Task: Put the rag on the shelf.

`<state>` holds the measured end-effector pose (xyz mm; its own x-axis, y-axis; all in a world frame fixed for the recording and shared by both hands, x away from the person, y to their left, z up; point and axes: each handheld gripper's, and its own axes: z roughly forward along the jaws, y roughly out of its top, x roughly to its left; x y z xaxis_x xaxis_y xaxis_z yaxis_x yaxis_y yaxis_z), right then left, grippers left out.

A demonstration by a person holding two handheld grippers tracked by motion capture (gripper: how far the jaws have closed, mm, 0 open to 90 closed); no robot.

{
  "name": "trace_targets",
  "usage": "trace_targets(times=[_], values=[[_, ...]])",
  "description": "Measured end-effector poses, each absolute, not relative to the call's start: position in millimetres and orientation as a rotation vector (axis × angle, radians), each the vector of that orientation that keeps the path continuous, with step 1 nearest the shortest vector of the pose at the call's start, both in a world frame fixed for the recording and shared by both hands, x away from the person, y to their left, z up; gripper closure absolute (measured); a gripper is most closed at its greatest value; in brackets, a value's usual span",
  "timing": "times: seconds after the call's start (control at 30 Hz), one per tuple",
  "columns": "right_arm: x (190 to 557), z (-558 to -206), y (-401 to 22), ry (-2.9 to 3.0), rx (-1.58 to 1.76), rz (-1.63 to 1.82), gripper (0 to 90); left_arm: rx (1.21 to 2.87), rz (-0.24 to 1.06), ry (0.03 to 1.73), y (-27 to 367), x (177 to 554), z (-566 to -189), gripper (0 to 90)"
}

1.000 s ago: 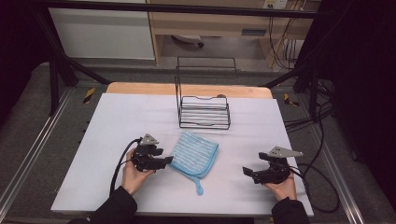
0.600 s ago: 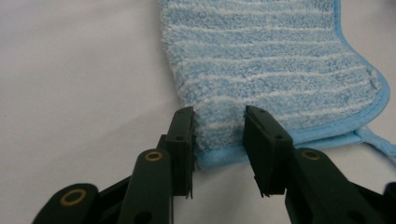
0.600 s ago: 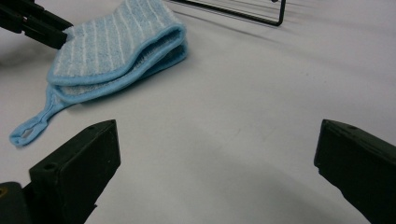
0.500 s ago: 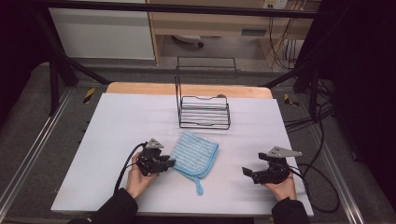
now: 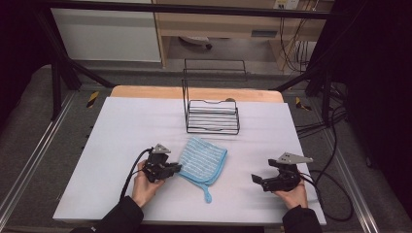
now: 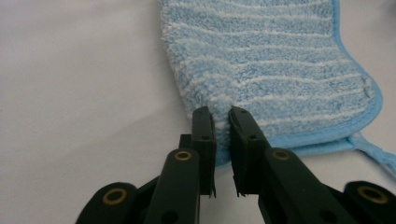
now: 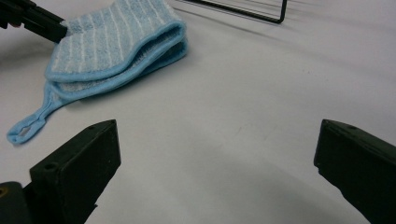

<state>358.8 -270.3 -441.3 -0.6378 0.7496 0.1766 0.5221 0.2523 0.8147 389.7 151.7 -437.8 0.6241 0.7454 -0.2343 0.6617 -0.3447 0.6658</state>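
One folded blue striped cloth sits at the left gripper tips, one black wire rack stands beyond both grippers, two handheld grippers counting the right gripper, and one white table lies under them.

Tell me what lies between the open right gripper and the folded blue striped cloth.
Nothing: in the high view only bare white table separates the right gripper from the cloth.

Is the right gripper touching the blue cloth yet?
No, the right gripper sits open on the bare white table, apart from the blue cloth.
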Motion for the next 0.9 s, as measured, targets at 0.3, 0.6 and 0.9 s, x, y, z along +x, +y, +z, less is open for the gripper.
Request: trace_targets(times=[0.3, 0.6, 0.9], values=[[358.2, -440.9, -270.4, 2.272, 1.185, 1.339, 1.1, 2.114, 0.105, 1.104, 167.1, 378.9, -429.4, 81.9], [357.6, -440.7, -270.4, 2.269, 1.189, 1.34, 1.1, 2.123, 0.092, 1.119, 177.1, 369.0, -433.4, 81.8], [357.6, -440.6, -270.6, 2.268, 1.187, 1.343, 1.2, 2.102, 0.078, 1.132, 187.1, 350.4, -435.1, 81.6]])
